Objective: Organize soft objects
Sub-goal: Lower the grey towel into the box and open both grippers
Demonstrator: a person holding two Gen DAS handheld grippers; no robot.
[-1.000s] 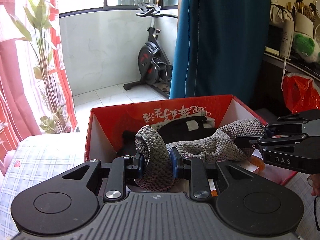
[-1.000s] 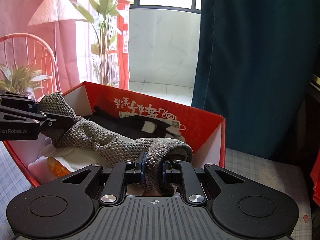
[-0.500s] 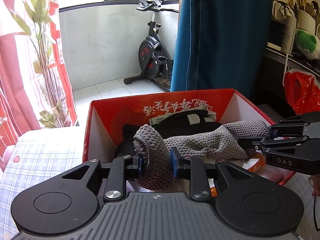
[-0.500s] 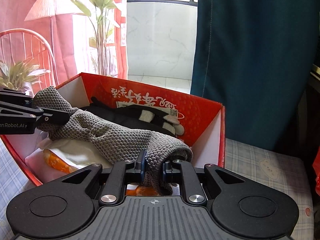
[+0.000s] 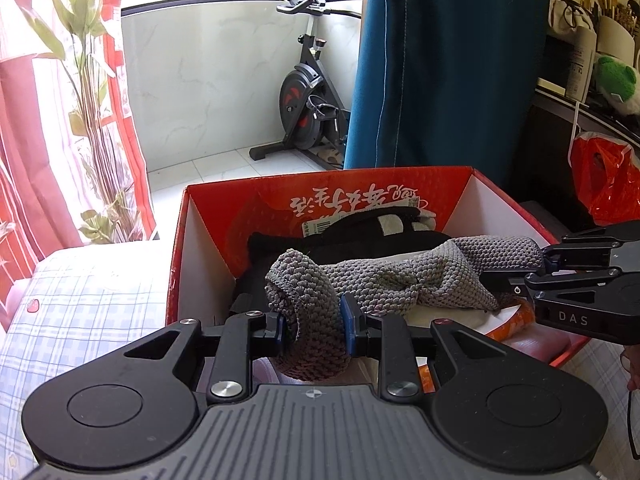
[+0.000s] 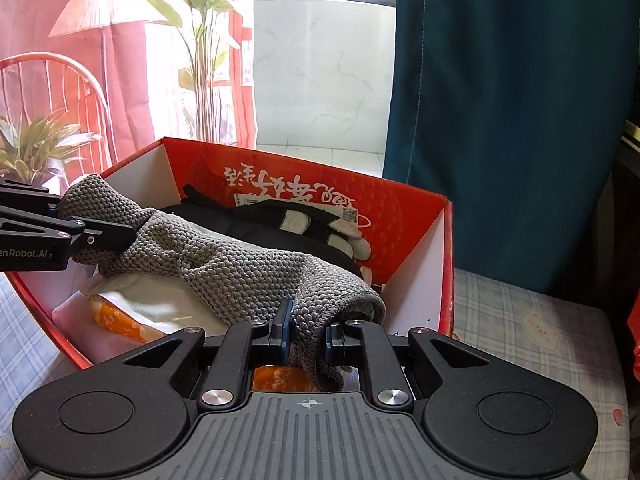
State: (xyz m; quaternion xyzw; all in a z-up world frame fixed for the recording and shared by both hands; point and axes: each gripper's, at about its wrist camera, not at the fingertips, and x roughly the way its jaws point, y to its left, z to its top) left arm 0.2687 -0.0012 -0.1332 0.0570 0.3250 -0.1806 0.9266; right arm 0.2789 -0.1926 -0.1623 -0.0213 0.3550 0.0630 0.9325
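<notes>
1. The grey knitted cloth (image 5: 384,280) is stretched between the two grippers, its long axis running straight from one pair of jaws to the other, across the red cardboard box (image 5: 208,232) and just above what lies in it.
2. The left gripper (image 5: 312,326) has its jaws closed on one bunched end of the cloth, which bulges up in front of them and hangs down behind.
3. The right gripper (image 6: 306,334) has its jaws closed tightly on the other end, a folded edge pinched thin between the blue pads (image 6: 285,330).
4. Neither hand is nearer: each holds its own end, so the coming move, I judge, turns on lowering both ends together into the box below the jaws.
5. The cloth is a coarse, bumpy, limp weave that sags a little at mid-span.
6. Beneath it lie a black fabric item with pale patches (image 6: 296,220), a white soft piece (image 6: 152,296) and something orange (image 6: 116,316).
7. The box is stiff card, red outside, white on its side walls, and stands on a pale checked bedcover (image 5: 80,312).
</notes>
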